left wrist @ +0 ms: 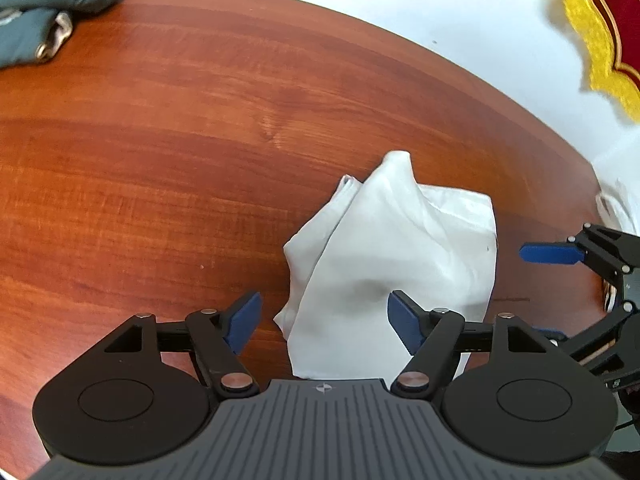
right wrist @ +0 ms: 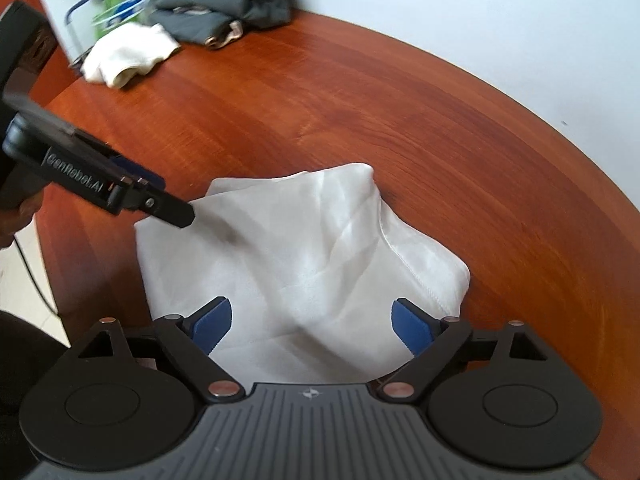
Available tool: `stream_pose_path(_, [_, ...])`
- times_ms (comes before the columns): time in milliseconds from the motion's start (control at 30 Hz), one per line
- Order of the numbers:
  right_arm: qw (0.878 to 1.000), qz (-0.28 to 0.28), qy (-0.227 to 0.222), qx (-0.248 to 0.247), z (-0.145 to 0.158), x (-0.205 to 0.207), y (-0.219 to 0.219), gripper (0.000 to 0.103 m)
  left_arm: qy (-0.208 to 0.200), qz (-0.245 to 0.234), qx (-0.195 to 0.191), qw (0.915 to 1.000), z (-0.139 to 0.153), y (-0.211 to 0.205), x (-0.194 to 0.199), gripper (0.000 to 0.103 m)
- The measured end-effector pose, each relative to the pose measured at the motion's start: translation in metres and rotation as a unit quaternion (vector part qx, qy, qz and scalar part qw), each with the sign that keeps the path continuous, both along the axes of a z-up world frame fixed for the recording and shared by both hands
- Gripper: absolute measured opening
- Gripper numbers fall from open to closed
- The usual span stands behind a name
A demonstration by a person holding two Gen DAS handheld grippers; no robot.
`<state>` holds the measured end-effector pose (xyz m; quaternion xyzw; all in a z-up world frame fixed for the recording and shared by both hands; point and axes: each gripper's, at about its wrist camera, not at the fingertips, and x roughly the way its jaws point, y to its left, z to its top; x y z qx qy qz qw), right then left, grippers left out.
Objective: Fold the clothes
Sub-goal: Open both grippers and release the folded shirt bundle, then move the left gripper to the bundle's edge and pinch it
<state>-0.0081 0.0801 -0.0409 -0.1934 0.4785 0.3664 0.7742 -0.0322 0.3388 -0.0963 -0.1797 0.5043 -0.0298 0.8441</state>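
A white garment [left wrist: 400, 240] lies folded into a loose, wrinkled bundle on the reddish wooden table [left wrist: 160, 160]. My left gripper [left wrist: 324, 304] hovers open at the bundle's near left side. Its right pad is over the cloth and its left pad over bare wood, neither pressing on it. In the right wrist view the same garment [right wrist: 300, 240] fills the middle. My right gripper [right wrist: 312, 308] stands wide open above its near edge, holding nothing. One of the left gripper's fingers [right wrist: 176, 212] reaches over the cloth's left corner. One of the right gripper's fingers [left wrist: 550, 254] shows beside the cloth's right edge.
A pile of grey-green clothes [right wrist: 224, 4] and a folded cream garment [right wrist: 128, 54] sit at the table's far left corner. A red and gold pennant [left wrist: 608, 28] hangs on the white wall. More white fabric [left wrist: 620, 204] lies past the table's right end.
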Motion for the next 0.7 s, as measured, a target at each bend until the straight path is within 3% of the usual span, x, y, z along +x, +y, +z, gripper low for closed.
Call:
stream_pose_path(233, [0.997,-0.075,-0.005,0.003,-0.011,-0.010,-0.003,0.094,0.003,-0.042,0.008,0.9991,-0.005,0.007,0.003,0.074])
stream_pose_path(367, [0.995,-0.102,-0.011,0.002,-0.016,-0.018,-0.004,0.102,0.013,-0.060,0.013,0.9981,-0.011,0.010,0.006,0.074])
stream_pose_path(700, [0.986,-0.168,-0.012,0.011,-0.027,-0.040,-0.012,0.102,0.036,-0.109,0.012,0.9933,-0.028,0.008,0.017,0.074])
